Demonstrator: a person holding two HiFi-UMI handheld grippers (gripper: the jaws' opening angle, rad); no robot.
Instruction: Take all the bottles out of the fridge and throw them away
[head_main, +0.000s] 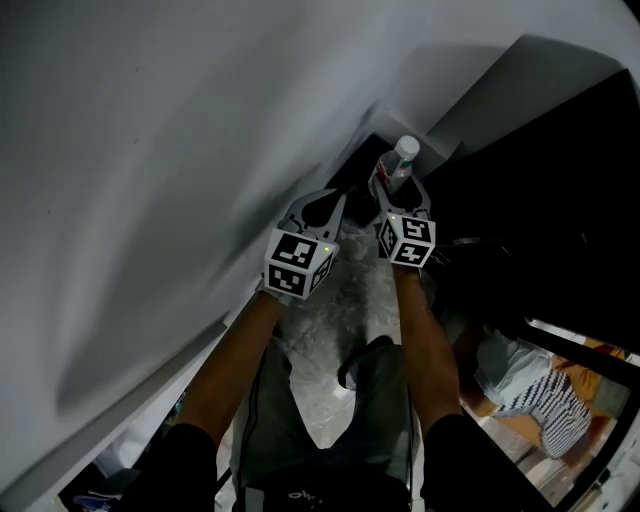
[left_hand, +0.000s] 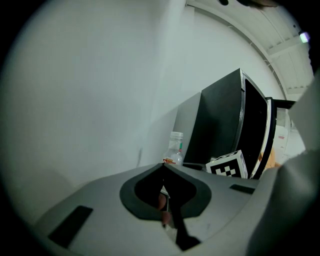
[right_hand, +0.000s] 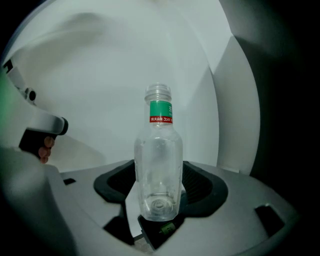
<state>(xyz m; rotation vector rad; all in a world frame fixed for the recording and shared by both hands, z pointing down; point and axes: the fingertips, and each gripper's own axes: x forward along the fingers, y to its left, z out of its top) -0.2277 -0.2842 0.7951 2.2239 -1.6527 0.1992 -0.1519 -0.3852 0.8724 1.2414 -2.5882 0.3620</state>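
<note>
Two grippers are showing side by side in the head view, held out at the ends of the person's forearms before a white wall (head_main: 150, 150). The left gripper (head_main: 325, 207) is sitting at the left with its jaws pressed together; its own view is confirming this, the left gripper (left_hand: 162, 166) jaws meeting at a point with nothing between them. That view is also picking up what the head view is not showing clearly: a black appliance (left_hand: 225, 125) with its door standing ajar, and the right gripper's marker cube (left_hand: 227, 167) just beside the bottle (left_hand: 175, 146).

Just to the right, the right gripper (head_main: 400, 185) is holding the bottle (head_main: 403, 155) upright. Only the right gripper view is showing the grasp in detail: the right gripper (right_hand: 159, 185) jaws are closing on the lower body of the bottle (right_hand: 159, 165), which is clear plastic, uncapped and looking empty. A green band with a red strip is circling its neck; white lettering is running along the strip but is too small to read.

At the far lower right of the head view, a striped cloth (head_main: 545, 395) is lying on the floor.
</note>
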